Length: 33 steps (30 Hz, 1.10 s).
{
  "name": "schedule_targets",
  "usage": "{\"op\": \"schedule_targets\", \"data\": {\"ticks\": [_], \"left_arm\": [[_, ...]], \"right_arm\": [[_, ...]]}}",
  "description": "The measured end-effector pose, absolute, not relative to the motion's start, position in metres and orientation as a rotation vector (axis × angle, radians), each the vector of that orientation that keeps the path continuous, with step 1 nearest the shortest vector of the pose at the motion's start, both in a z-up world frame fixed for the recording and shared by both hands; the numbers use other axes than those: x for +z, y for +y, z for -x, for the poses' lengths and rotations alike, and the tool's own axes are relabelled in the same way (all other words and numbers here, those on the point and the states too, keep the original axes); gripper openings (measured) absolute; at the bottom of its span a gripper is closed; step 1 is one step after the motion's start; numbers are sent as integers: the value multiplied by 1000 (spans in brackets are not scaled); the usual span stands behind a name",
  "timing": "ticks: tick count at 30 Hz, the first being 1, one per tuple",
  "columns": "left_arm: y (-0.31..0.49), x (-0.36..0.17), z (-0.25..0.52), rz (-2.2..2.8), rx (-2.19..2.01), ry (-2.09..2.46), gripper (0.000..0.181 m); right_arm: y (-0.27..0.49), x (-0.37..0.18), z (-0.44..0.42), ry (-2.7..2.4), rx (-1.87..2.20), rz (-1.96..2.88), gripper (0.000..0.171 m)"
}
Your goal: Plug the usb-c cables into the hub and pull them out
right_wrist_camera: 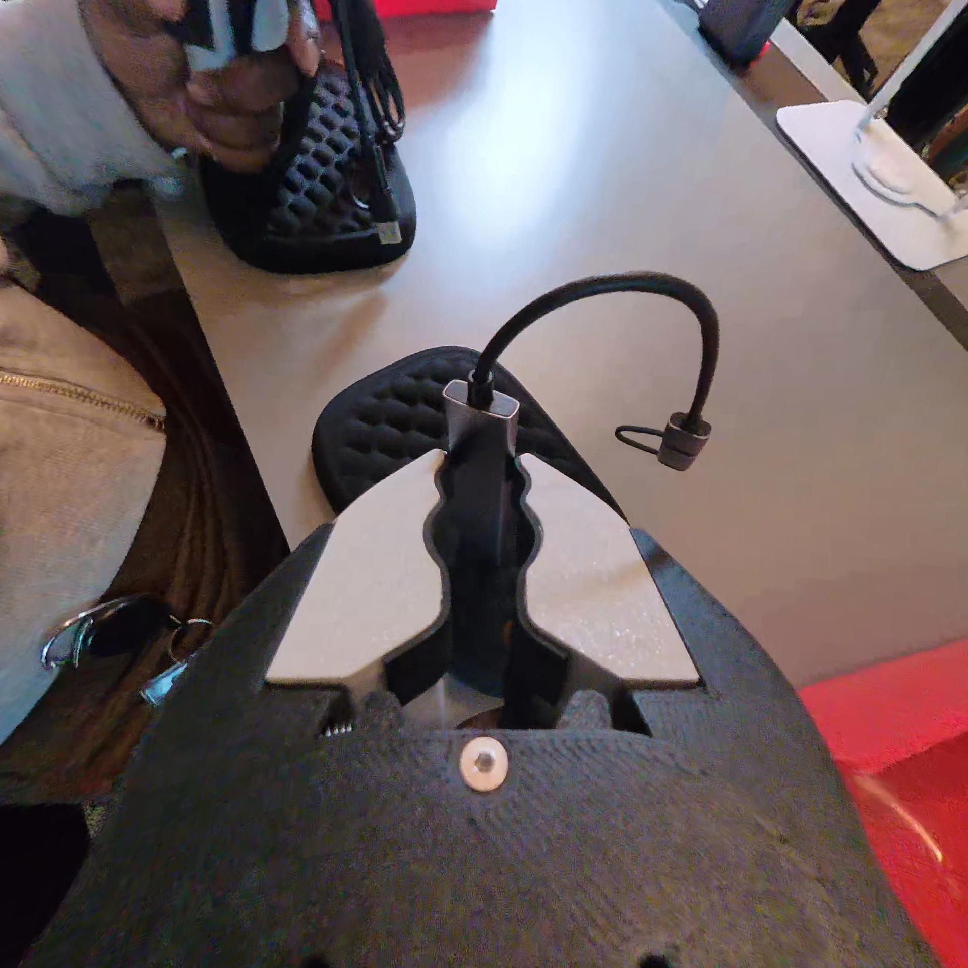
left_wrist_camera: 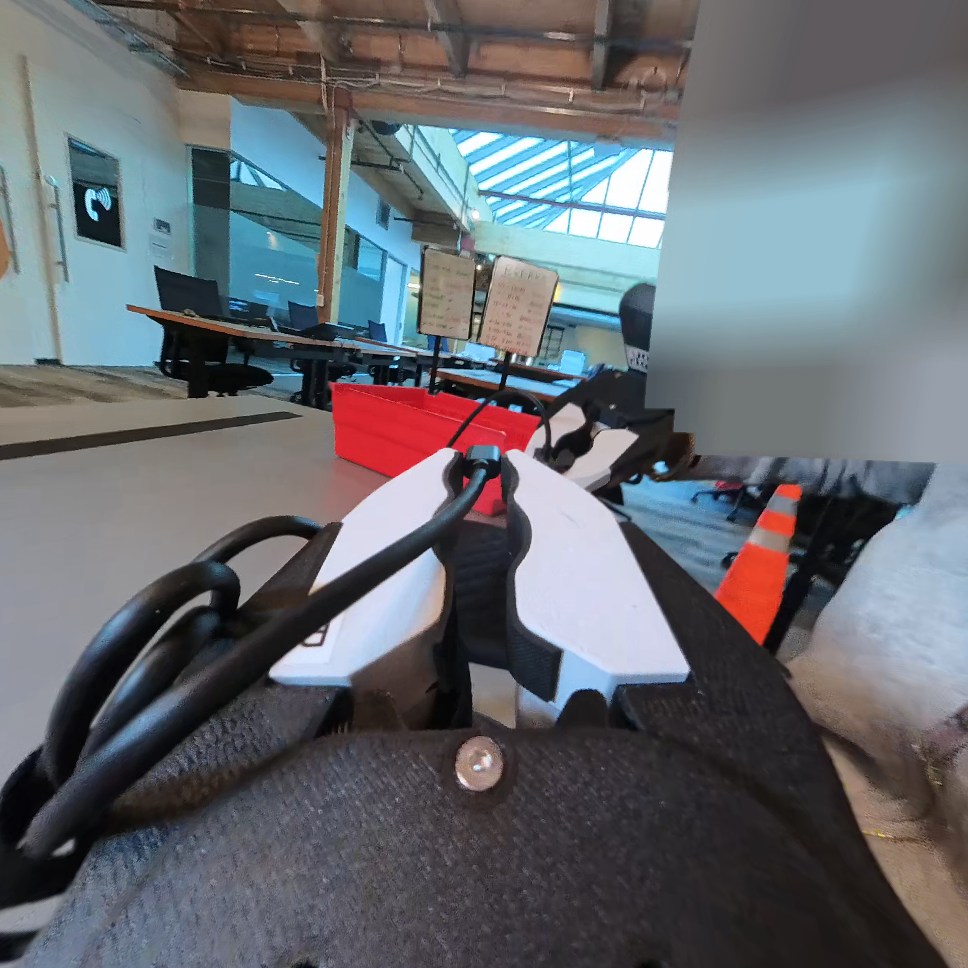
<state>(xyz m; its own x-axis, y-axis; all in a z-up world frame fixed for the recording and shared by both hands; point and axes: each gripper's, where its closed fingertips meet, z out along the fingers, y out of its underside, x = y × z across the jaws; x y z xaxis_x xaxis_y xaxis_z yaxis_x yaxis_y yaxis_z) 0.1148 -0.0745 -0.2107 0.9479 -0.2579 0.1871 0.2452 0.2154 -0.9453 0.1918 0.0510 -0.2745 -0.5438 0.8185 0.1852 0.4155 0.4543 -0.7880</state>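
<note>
My left gripper (left_wrist_camera: pixel 479 461) is shut on a black usb-c cable (left_wrist_camera: pixel 366 571) just behind its plug (left_wrist_camera: pixel 483 453). The rest of the cable hangs in loops at the left. My right gripper (right_wrist_camera: pixel 479 455) is shut on the grey hub (right_wrist_camera: pixel 479 414), which stands up between the fingers. The hub's short black tail (right_wrist_camera: pixel 655 293) arcs right to a capped plug (right_wrist_camera: pixel 686 440). In the right wrist view the left gripper (right_wrist_camera: pixel 366 225) is at top left, its cable plug (right_wrist_camera: pixel 390 233) pointing at the hub but well apart from it. The right gripper (left_wrist_camera: pixel 576 445) also shows in the left wrist view.
The grey table (right_wrist_camera: pixel 602 183) has its edge at the left, by a person's clothing (right_wrist_camera: pixel 68 445). A red tray (left_wrist_camera: pixel 398 429) stands on it and also shows in the right wrist view (right_wrist_camera: pixel 901 759). A monitor stand base (right_wrist_camera: pixel 864 183) is far right. An orange cone (left_wrist_camera: pixel 759 565) stands on the floor.
</note>
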Motion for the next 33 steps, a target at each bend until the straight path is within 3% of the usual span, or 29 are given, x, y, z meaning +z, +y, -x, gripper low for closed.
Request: {"op": "schedule_targets", "data": {"ticks": [16,26,33], "left_arm": [[-65,-209,-123,1304,-294,42,14],[-77,-201,-114,1202,-329,-1,14],[-81,-200,-111,1184,-339,-15,14]], "right_arm": [[85,-270,-188,-1479,1045,1580,22],[54,-294,-146,-2027,692,1396,22],[37,-338,-142,-2608,774,1787,21]]}}
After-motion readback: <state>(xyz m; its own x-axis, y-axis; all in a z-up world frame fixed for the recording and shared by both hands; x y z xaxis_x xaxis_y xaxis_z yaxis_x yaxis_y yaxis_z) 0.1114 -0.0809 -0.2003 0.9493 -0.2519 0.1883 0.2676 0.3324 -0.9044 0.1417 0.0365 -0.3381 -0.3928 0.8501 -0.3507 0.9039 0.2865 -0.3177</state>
